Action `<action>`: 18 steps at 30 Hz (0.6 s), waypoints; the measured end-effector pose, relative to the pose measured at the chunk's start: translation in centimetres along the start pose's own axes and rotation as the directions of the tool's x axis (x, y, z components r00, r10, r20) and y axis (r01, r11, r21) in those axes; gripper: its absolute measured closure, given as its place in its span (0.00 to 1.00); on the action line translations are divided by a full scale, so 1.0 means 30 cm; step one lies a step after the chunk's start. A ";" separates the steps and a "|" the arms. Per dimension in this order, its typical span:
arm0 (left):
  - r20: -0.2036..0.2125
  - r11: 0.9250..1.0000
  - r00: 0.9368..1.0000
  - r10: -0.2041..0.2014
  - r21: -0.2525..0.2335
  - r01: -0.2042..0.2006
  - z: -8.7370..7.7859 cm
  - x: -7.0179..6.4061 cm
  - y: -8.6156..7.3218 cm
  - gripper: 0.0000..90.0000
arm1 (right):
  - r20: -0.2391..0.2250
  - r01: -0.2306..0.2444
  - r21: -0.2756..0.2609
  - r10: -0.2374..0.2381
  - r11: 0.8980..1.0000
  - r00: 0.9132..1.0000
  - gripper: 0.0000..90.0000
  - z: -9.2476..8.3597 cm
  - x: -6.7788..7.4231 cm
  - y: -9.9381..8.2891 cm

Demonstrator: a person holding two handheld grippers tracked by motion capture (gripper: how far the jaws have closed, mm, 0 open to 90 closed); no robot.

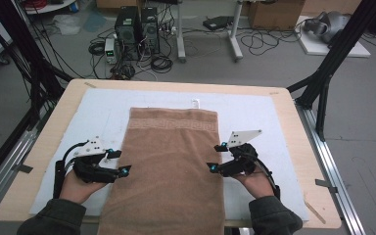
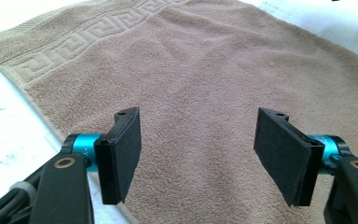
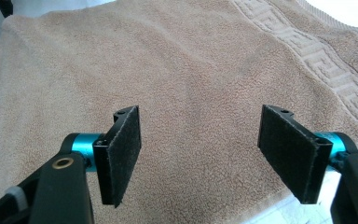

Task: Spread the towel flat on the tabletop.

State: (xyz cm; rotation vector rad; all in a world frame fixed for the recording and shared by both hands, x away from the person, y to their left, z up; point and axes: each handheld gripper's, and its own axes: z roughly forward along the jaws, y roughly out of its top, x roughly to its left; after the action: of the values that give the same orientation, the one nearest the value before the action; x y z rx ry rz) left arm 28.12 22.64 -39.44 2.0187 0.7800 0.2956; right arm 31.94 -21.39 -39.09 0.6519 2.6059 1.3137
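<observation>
The towel is a plain tan-brown terry, broken only by a woven Greek-key band in the same tan near its far end, with a small white tag beyond that edge. It lies on a white mat over a pale wood tabletop. The left gripper and right gripper are black with bright teal fittings, each topped by a light grey plate, and the sleeves are dark olive green.

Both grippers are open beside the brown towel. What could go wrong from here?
1. The towel hangs over the table's near edge; a one-sided pull could slide it off.
2. The left gripper and right gripper hover with nothing between the jaws; closing here may miss the edges.
</observation>
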 end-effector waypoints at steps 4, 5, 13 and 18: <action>-0.008 1.000 1.000 -0.009 -0.003 0.009 0.005 0.025 0.007 0.36 | 0.008 -0.003 -0.009 0.003 1.000 1.000 0.32 -0.003 -0.014 0.000; -0.013 1.000 1.000 -0.012 -0.002 0.012 0.006 0.030 0.009 0.36 | 0.015 -0.002 -0.008 0.002 1.000 1.000 0.32 -0.004 -0.020 0.001; -0.050 0.999 0.998 -0.033 -0.002 0.033 0.031 0.085 0.068 0.36 | 0.058 -0.006 0.010 0.005 1.000 0.998 0.32 -0.021 -0.089 0.066; -0.042 1.000 0.999 -0.029 0.006 0.029 0.038 0.085 0.071 0.37 | 0.058 -0.020 0.000 0.020 1.000 0.998 0.32 -0.018 -0.131 0.093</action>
State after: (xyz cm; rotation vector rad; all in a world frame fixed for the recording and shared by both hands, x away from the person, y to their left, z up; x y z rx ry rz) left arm 31.51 22.66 -38.53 2.0115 0.8373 0.3200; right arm 36.16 -22.09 -36.79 0.7072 2.5608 1.2798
